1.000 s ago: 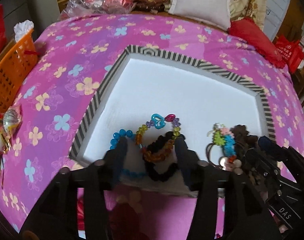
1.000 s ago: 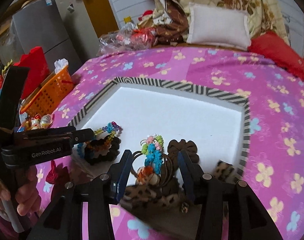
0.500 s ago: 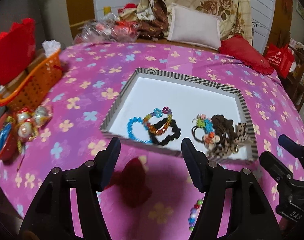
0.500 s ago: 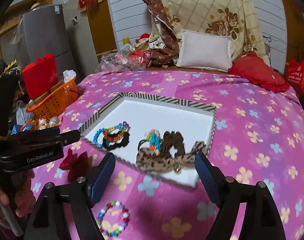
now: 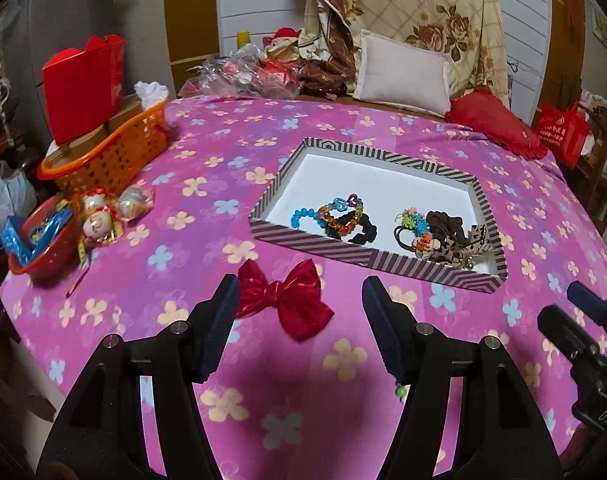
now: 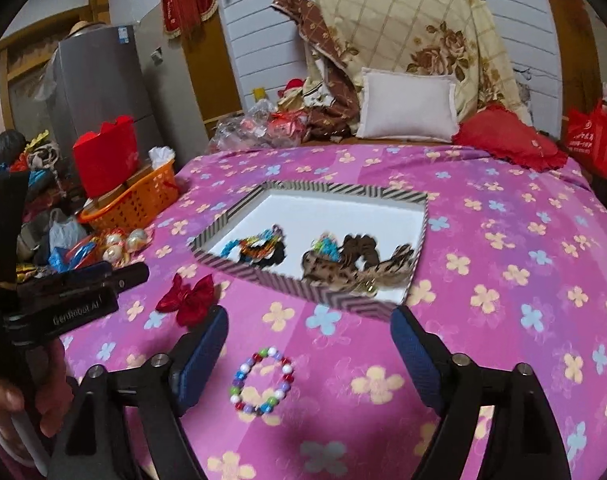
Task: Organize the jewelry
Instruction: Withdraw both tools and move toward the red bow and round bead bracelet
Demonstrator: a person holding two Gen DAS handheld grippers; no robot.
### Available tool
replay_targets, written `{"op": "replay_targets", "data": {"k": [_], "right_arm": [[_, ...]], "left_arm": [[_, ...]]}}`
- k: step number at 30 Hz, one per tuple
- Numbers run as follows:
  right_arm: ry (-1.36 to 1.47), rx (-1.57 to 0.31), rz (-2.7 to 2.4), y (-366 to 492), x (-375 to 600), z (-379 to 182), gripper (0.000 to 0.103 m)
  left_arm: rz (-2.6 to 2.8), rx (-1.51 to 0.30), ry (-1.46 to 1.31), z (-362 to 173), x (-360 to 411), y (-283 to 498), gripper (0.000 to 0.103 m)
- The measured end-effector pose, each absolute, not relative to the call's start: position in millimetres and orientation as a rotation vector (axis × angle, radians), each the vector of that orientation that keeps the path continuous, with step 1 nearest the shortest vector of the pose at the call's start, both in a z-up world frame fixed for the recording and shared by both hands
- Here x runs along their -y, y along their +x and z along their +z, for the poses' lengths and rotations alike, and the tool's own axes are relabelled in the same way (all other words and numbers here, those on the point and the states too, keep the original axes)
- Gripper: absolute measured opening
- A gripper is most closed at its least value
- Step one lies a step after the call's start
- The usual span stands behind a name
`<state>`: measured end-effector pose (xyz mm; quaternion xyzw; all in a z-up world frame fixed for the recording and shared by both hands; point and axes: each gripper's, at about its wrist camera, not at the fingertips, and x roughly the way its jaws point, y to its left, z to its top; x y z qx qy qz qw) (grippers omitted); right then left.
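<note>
A striped tray (image 5: 335,254) with a white floor lies on the pink flowered bedspread. Its left side holds beaded bracelets and a black tie (image 5: 335,218); hair ties and a leopard scrunchie (image 5: 447,244) are piled on its right. On the cloth in front of it lies a red bow (image 5: 287,300), seen between the open fingers of my left gripper (image 5: 299,300), which hovers above it. My right gripper (image 6: 309,324) is opening with nothing between its jaws. A multicoloured bead bracelet (image 6: 261,380) rests on the cloth below it.
An orange basket (image 5: 111,152) with boxes, a red bowl (image 5: 35,248) and foil-wrapped balls (image 5: 103,216) crowd the left edge of the bed. A white pillow (image 5: 403,76) and a red cushion (image 5: 491,120) lie at the far end. A hand (image 6: 23,400) holds the left gripper.
Both grippers have pulled back from the tray and risen. The right one let go of the leopard scrunchie and opened wide. The left one widened away from the bracelets.
</note>
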<state>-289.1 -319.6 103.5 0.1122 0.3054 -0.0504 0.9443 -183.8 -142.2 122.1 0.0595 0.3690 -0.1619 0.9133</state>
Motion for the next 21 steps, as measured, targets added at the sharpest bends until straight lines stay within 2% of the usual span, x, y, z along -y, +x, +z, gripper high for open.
{"op": "replay_targets", "data": {"k": [21], "right_arm": [[0.205, -0.72, -0.122, -299, 303, 79, 0.084]], "left_arm": [[-0.306, -0.745, 0.132, 114, 128, -207, 0.063]]}}
